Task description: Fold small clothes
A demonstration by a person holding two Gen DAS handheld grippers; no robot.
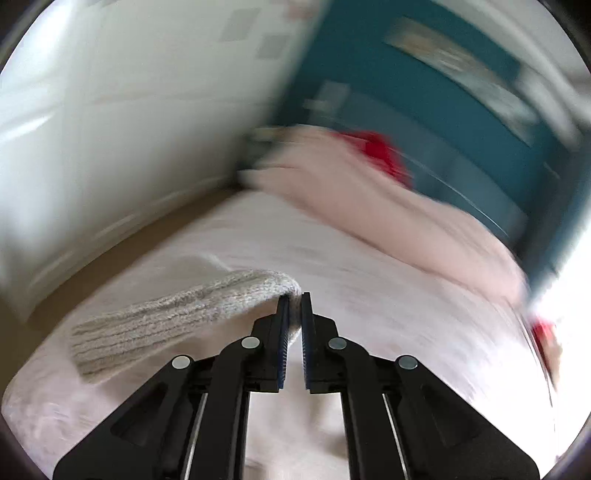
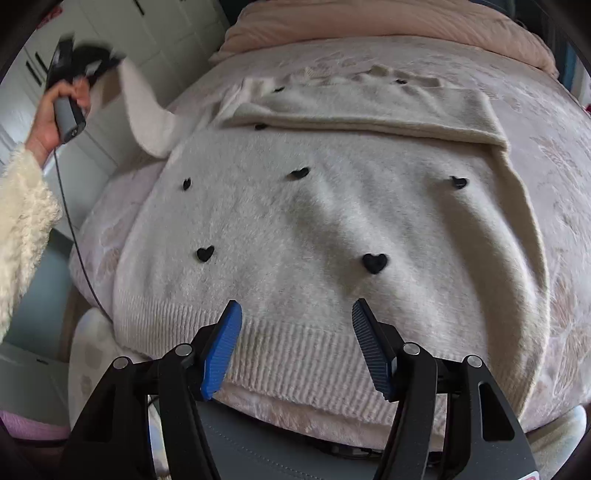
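Observation:
A cream fluffy sweater point(image 2: 332, 221) with small black hearts lies flat on the bed, its right sleeve point(image 2: 369, 110) folded across the chest. My left gripper point(image 1: 294, 295) is shut on the ribbed cuff of the left sleeve point(image 1: 177, 321) and holds it lifted; in the right wrist view the left gripper point(image 2: 74, 62) is up at the far left with the sleeve point(image 2: 144, 110) hanging from it. My right gripper point(image 2: 297, 308) is open and empty just above the sweater's ribbed hem point(image 2: 303, 354).
The bed has a pale pink patterned cover point(image 2: 554, 155) and a folded pink quilt point(image 2: 369, 26) at its head. White cabinets point(image 2: 110, 22) stand to the left. A teal wall point(image 1: 424, 110) and red item point(image 1: 376, 151) lie beyond, blurred.

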